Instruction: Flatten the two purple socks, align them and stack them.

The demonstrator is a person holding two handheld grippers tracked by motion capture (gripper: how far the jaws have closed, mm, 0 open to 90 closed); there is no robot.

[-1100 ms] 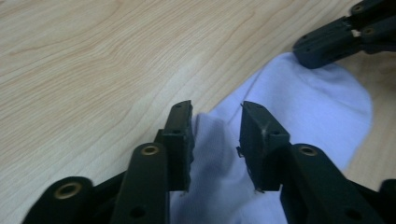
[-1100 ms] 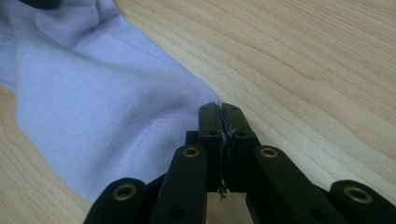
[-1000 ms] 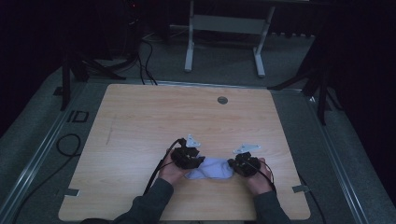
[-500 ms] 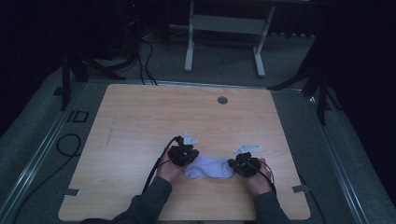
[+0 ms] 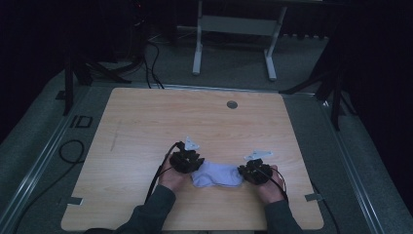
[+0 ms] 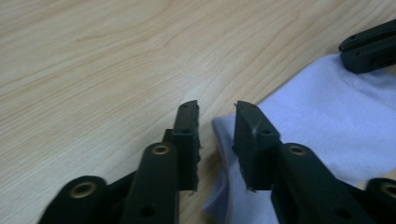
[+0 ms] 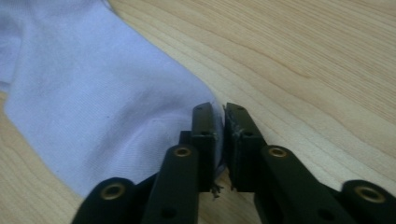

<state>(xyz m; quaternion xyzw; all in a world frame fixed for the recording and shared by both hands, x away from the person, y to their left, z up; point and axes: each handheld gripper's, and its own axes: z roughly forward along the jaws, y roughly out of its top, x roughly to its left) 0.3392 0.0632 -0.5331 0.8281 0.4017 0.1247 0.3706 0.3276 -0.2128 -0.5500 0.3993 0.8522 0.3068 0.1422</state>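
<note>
- A pale lilac sock (image 5: 215, 174) lay flat on the wooden table (image 5: 146, 126), near the person's edge, stretched between the two grippers.
- The left gripper (image 6: 215, 122) stood at the sock's left end with its jaws a narrow gap apart; they had just been opening.
- In the left gripper view the sock's hem ran up into that gap, with the cloth lying between and under the fingertips (image 6: 187, 130). The pads stood off the cloth, so nothing was clamped there.
- The right gripper (image 7: 219, 122) stood at the sock's other end, jaws nearly together, with only a thin slit left; they had just eased open a little.
- In the right gripper view a fold of the sock's edge sat pinched in that slit, white cloth showing between the pads (image 7: 205, 135), so the grip on the sock held.
- From the high view the left gripper (image 5: 186, 161) and the right gripper (image 5: 254, 171) both touched the sock's ends, hands behind them, sleeves coming in from the bottom edge.
</note>
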